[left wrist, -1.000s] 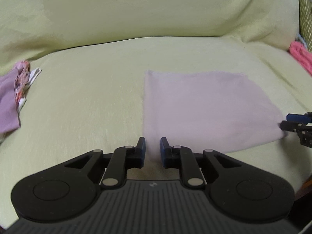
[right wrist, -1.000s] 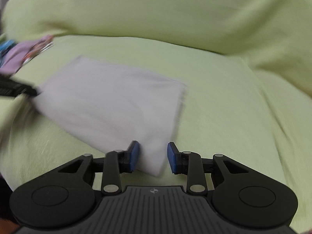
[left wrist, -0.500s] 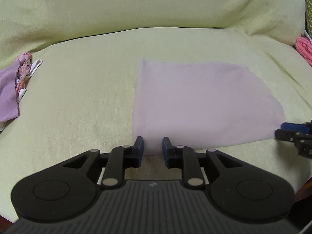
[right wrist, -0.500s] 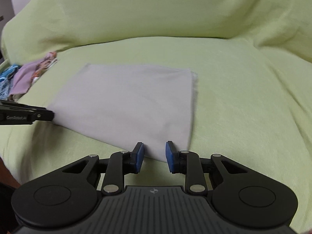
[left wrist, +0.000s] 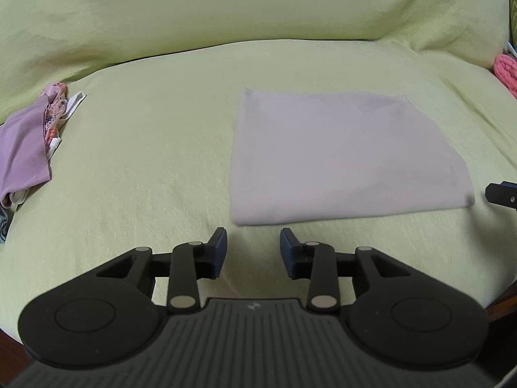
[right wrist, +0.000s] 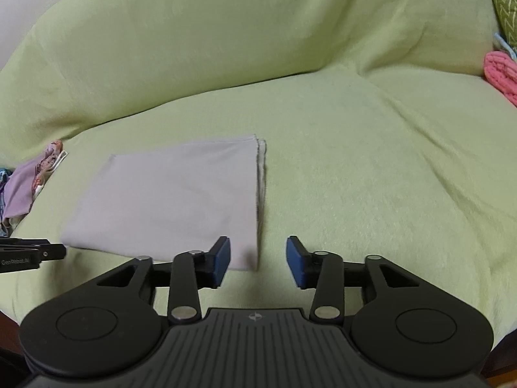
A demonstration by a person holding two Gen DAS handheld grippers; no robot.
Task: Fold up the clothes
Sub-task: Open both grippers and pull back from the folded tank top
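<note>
A pale lilac-grey cloth (left wrist: 342,155) lies folded flat in a rectangle on the green-covered sofa seat (left wrist: 145,161); it also shows in the right wrist view (right wrist: 171,200). My left gripper (left wrist: 253,247) is open and empty, just short of the cloth's near left corner. My right gripper (right wrist: 258,255) is open and empty at the cloth's near right corner. The right gripper's tip shows at the right edge of the left wrist view (left wrist: 502,194), and the left gripper's tip at the left edge of the right wrist view (right wrist: 29,253).
A pile of purple and patterned clothes (left wrist: 29,142) lies at the seat's left end, also in the right wrist view (right wrist: 29,181). A pink knitted item (left wrist: 505,71) lies at the right end. The sofa backrest (left wrist: 226,9) rises behind.
Both grippers have let go of the cloth's near edge, opened wide and drawn back a little. The cloth now lies flat on the seat.
</note>
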